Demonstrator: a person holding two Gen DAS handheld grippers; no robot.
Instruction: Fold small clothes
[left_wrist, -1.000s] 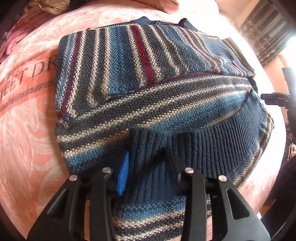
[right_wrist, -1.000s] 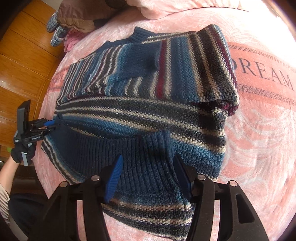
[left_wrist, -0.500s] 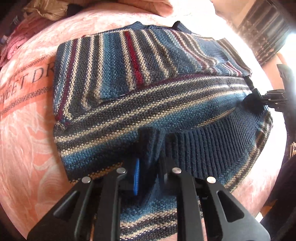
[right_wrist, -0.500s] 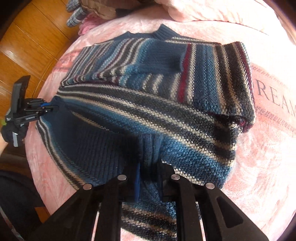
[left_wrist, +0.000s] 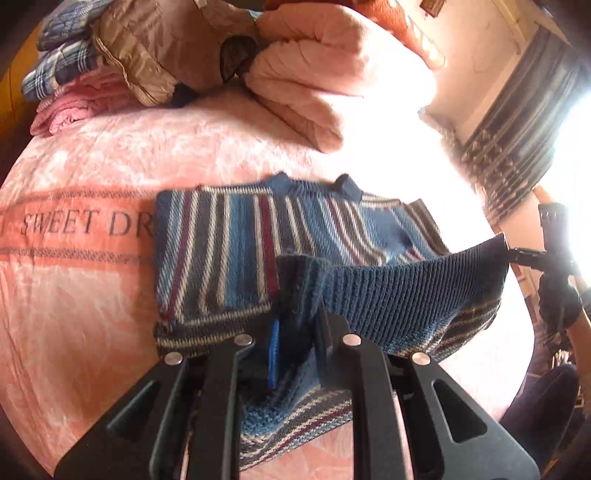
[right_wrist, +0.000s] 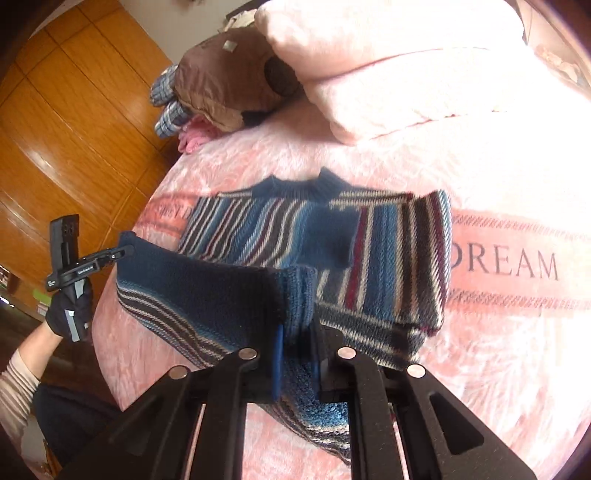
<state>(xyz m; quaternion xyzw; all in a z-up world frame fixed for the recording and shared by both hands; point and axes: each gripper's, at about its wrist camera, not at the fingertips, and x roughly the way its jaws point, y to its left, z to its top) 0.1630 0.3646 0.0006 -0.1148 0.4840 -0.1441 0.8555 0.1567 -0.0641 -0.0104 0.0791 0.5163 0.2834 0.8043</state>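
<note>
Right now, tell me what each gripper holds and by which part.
Both hold the blue striped knitted sweater by its dark ribbed hem, lifted off the bed: left gripper at one end, right gripper at the other.

Black claw — silver screws; black glove

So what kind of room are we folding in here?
Most likely a bedroom. The striped sweater lies on a pink bedspread printed with "SWEET DREAM", a pink pillow sits at the far end, and a wooden wardrobe wall stands to one side.
</note>
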